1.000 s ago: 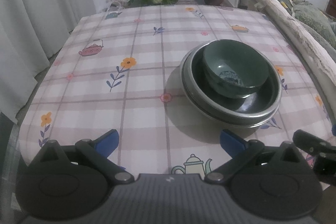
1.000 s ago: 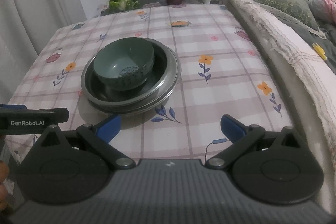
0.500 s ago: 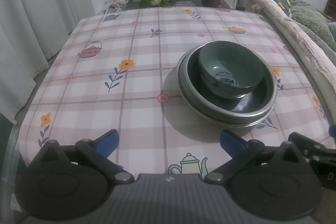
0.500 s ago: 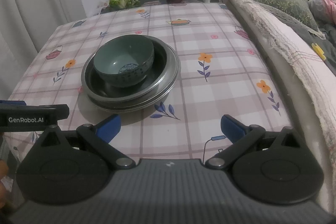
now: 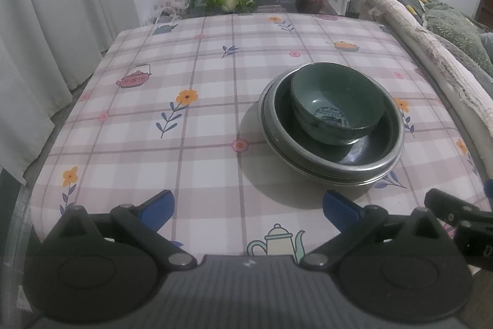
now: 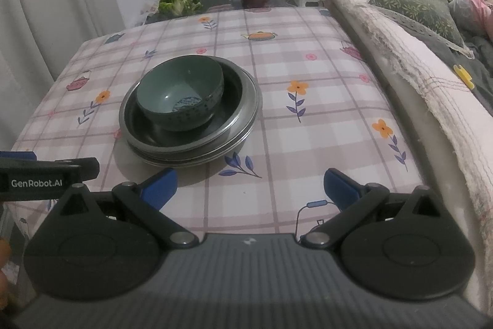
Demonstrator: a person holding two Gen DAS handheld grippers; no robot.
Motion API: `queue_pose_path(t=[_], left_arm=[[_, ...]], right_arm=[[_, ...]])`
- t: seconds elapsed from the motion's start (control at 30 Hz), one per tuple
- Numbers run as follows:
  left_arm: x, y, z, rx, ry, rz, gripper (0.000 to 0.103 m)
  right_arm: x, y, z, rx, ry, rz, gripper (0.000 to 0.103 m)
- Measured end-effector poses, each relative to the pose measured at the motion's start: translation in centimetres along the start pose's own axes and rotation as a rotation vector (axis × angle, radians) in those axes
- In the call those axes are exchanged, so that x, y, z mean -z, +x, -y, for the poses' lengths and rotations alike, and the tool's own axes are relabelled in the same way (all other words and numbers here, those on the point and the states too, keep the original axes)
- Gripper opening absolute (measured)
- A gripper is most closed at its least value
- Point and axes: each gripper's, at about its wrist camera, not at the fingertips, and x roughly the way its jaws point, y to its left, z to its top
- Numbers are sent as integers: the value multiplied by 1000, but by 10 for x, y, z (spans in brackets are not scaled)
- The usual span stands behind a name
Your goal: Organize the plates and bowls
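1. Both the left tongs (image 5: 248,210) and the right tongs (image 6: 249,187) stand wide apart and hold nothing, hanging over the near edge of the table (image 5: 200,150).
2. The green bowl (image 5: 336,104) sits nested in the stacked metal plates (image 5: 332,171), ahead and right of the left tongs, ahead and left of the right tongs; nesting likely keeps the pile compact and steady.
3. Open cloth lies left and beyond; the bed (image 6: 397,57) hems the right edge.
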Motion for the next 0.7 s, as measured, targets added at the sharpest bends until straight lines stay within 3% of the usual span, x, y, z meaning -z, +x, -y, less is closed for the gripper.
queue_pose_path(t=[0.7], left_arm=[[2, 0, 0, 7, 1, -12, 103]], right_arm=[[-2, 1, 2, -8, 25, -9, 102]])
